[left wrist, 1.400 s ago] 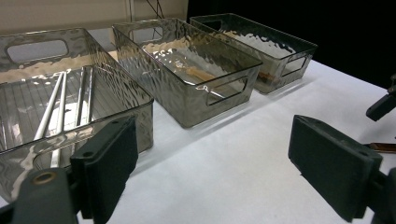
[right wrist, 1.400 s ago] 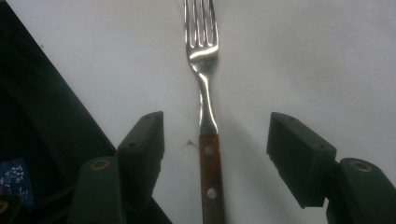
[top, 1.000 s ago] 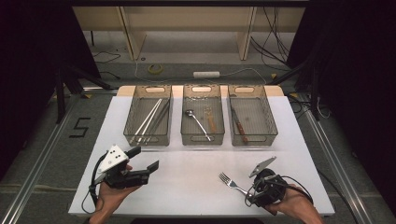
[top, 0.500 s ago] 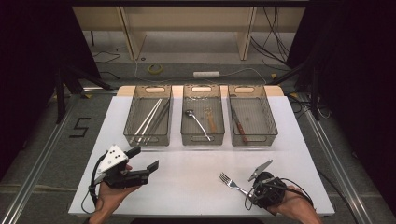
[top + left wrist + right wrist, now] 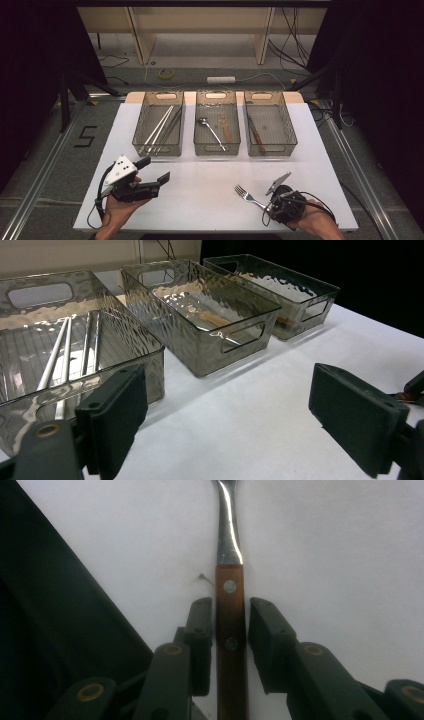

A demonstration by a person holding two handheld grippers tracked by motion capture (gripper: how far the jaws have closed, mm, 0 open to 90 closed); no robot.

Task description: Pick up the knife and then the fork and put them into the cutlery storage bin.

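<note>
Right tool (image 5: pixel 229 630): you are closing its jaws around the wood-handled fork (image 5: pixel 230 615) lying on the worktop (image 5: pixel 200 200), pads flanking it, not yet clamping | left tool (image 5: pixel 152 172): you are holding it wide apart, idle | next: finish squeezing, then lift toward the trays (image 5: pixel 217 145).

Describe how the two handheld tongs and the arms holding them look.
The left tongs have a black body, two flat rectangular black pads, a white three-cornered plate with dark dots, and a black cable looping off the back. The right tongs are black too, with a grey three-cornered plate, brass-coloured rivets at the linkages, and a black cable. Both forearms appear bare, without sleeves.
</note>
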